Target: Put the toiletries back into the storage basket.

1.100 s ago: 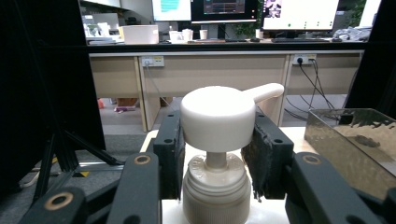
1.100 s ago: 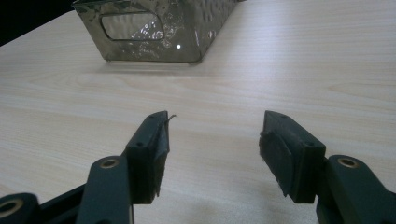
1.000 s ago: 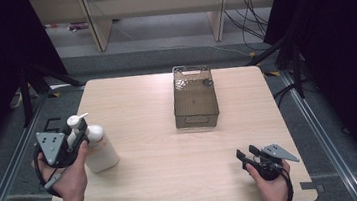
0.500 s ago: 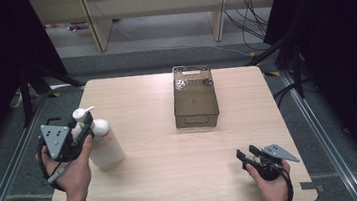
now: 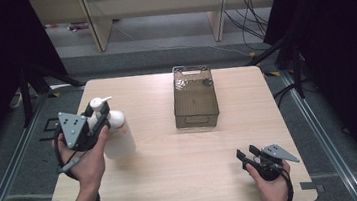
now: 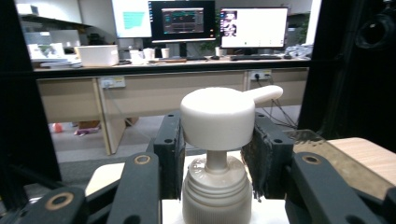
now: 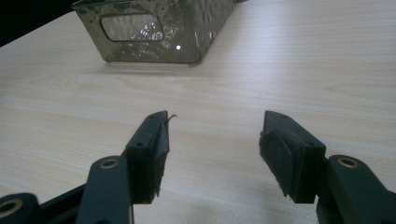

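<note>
Left gripper (image 5: 99, 120): at the table's left side, held up in the person's left hand (image 5: 88, 157); jaws closed around the neck of the bottle, just under the pump head, one jaw on each side.
Bottle (image 5: 116, 134): white pump bottle, upright, near the left edge of the table; whether its base rests on the wood or hangs just clear, I cannot tell. In the left gripper view the pump (image 6: 217, 118) sits between the two jaws, nozzle pointing right and away, the ribbed collar just below.
Right gripper (image 5: 246, 154): near the front right corner of the table, low over the wood, in the person's right hand (image 5: 271, 181); jaws spread wide, nothing between them but bare tabletop.
Bin (image 5: 195, 99): clear, brown-tinted, rectangular, at the middle of the table toward the far edge, well apart from both grippers. In the right gripper view it stands ahead and left of the jaws, handle cutout facing the camera.
Table (image 5: 175, 181): light wood, rounded corners.
</note>
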Demonstrator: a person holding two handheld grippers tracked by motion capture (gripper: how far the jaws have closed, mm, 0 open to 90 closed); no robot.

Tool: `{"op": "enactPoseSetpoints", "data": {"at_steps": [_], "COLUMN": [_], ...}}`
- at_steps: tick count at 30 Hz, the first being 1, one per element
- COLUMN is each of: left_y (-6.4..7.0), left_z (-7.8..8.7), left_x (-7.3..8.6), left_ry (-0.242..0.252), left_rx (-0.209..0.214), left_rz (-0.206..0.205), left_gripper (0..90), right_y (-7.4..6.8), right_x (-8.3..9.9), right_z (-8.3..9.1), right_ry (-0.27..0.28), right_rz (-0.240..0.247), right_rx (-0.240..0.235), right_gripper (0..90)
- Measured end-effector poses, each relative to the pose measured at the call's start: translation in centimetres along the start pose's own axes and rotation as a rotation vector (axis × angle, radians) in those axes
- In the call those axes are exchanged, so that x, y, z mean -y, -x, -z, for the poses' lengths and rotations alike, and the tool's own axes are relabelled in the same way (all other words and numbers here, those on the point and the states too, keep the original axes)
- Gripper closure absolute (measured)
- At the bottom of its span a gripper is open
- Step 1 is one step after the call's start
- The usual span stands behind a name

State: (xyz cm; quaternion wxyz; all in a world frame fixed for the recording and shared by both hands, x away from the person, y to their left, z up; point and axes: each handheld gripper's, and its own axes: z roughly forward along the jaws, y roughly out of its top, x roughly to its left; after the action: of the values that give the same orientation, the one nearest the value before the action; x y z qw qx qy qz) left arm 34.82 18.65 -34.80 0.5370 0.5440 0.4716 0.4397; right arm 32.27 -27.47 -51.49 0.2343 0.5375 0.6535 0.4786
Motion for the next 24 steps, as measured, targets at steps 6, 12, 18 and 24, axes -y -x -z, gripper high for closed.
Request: {"op": "enactPoseSetpoints", "data": {"at_steps": [6,12,18,24], "left_y": [1.8,3.3,4.7,6.1], "left_z": [-1.0,-1.9,-2.8,-3.7], "left_x": [-0.6,-0.8,-1.2,-1.7], "left_ry": [0.013,0.012,0.013,0.019], "left_rx": [0.037,0.064,0.089,0.115], "left_rz": [-0.005,-0.005,-0.002,0.011], "left_gripper": [59.5,59.6,59.5,59.5], "right_y": [0.0,0.0,0.0,0.0], "right_x": [0.0,0.0,0.0,0.0], "right_z": [0.0,0.0,0.0,0.0], "right_ry": [-0.005,-0.005,-0.005,-0.007], "right_rz": [-0.009,-0.009,-0.010,-0.009], "right_rx": [-0.006,-0.006,-0.006,0.000], "right_gripper": [42.7,42.7,42.7,42.7]}}
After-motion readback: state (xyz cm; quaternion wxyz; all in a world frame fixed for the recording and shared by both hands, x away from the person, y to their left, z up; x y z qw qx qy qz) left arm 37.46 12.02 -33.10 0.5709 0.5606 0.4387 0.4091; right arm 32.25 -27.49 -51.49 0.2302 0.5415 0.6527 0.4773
